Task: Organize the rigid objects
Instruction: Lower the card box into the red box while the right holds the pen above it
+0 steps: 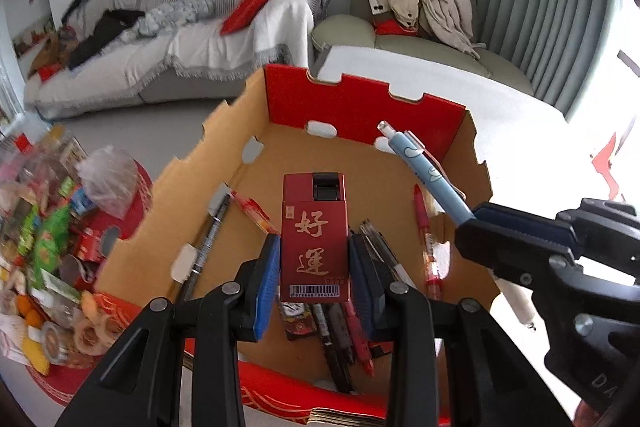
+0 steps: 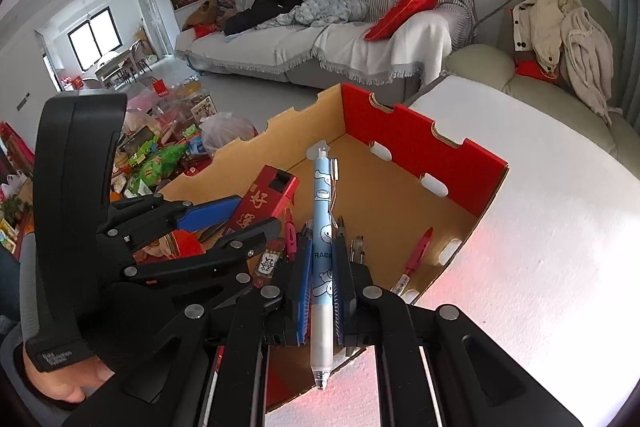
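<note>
The pen is light blue with white cartoon animals and a white end. The small box is red with gold writing and a black top. The big cardboard box is brown inside with a red far wall. The finger pads are blue on black arms. On the far sofa, a grey striped blanket lies with red pillows.

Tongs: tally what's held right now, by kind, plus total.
Red lighter-style box: 1, in the left tongs, box at
Light blue pen: 1, in the right tongs, pen at
Total held: 2
Both sit over the cardboard box; loose pens in it not counted, they overlap.
</note>
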